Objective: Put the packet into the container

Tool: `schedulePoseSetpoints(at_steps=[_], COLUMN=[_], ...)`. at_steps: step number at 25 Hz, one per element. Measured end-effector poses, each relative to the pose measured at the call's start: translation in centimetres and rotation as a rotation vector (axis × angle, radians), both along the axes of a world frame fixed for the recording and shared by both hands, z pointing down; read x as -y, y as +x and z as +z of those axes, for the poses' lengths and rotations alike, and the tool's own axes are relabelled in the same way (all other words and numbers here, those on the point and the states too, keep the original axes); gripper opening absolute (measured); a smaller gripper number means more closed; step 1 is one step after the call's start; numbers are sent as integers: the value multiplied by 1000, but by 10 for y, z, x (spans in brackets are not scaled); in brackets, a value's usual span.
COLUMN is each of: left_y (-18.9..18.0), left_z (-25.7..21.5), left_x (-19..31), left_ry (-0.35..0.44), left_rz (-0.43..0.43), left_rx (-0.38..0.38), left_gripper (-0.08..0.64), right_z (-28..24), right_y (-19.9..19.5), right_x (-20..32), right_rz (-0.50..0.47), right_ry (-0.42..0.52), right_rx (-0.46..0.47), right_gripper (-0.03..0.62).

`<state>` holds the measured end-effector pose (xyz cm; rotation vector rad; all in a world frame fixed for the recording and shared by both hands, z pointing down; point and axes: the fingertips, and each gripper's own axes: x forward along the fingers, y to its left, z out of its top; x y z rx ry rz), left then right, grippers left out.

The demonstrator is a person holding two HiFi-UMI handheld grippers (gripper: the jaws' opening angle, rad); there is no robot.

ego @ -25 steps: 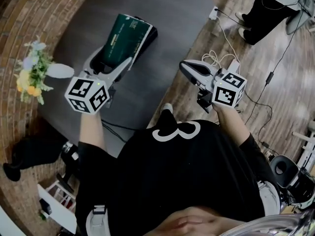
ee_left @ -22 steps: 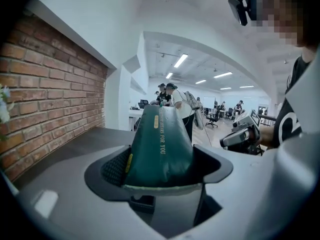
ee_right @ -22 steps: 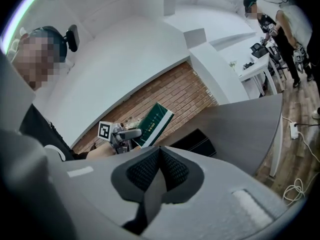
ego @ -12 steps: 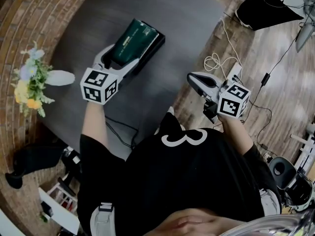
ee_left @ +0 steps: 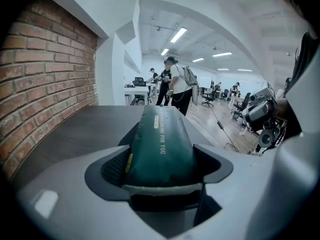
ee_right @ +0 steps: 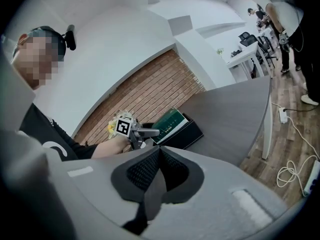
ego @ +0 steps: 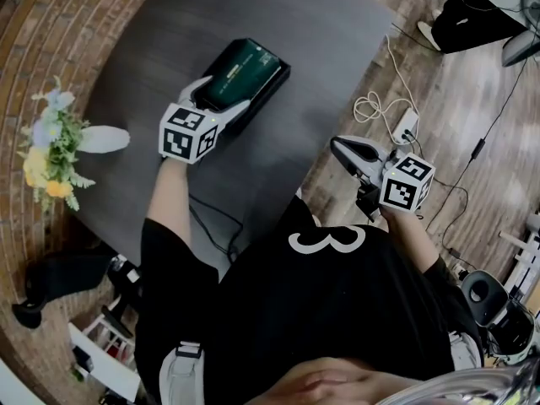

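A dark green packet (ego: 245, 68) lies tilted in the long black container (ego: 268, 91) on the grey table (ego: 160, 32), its far end pointing away from me. My left gripper (ego: 215, 99) is shut on the packet's near end. In the left gripper view the packet (ee_left: 162, 144) fills the gap between the jaws of the left gripper (ee_left: 162, 176). My right gripper (ego: 344, 148) hangs off the table's right edge, shut with nothing in it. The right gripper view shows the right gripper (ee_right: 157, 171) with jaws together, and beyond it the packet (ee_right: 170, 120), container (ee_right: 189, 133) and left gripper (ee_right: 145, 132).
A white vase of flowers (ego: 55, 142) stands at the table's left edge by the brick wall. Cables and a power strip (ego: 403, 125) lie on the wooden floor to the right. A person's legs (ego: 481, 11) show at top right; other people (ee_left: 176, 86) stand far off.
The left gripper has carried the packet forward and to the right, bringing it lower over the container. The right gripper has drifted slightly right and toward me, still shut.
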<state>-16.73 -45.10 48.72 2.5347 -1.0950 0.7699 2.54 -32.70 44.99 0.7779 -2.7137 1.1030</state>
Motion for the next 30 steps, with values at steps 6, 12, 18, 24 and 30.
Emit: schedulePoseSetpoints(at_steps=[6,12,18,24,30], left_y=[7,11,10,10,-2], left_z=[19,25,30,26,5], left_x=[6,11,10,9,7], left_ry=[-40,-69,-71,-32,24], left_rz=[15,13,19,9,-93], left_rx=[42,84,111,109,64], left_gripper=[414,422,430,437,451], right_z=[10,20,23,23,6], right_y=[2,4,3,9,15], right_x=[1,5,6,4,2], right_rz=[9,20,18,24,-10], right_ry=[-25,-50,-54,-52,30], right_rx=[6,14,24,24,29], right_gripper=[2,2,2,2,2])
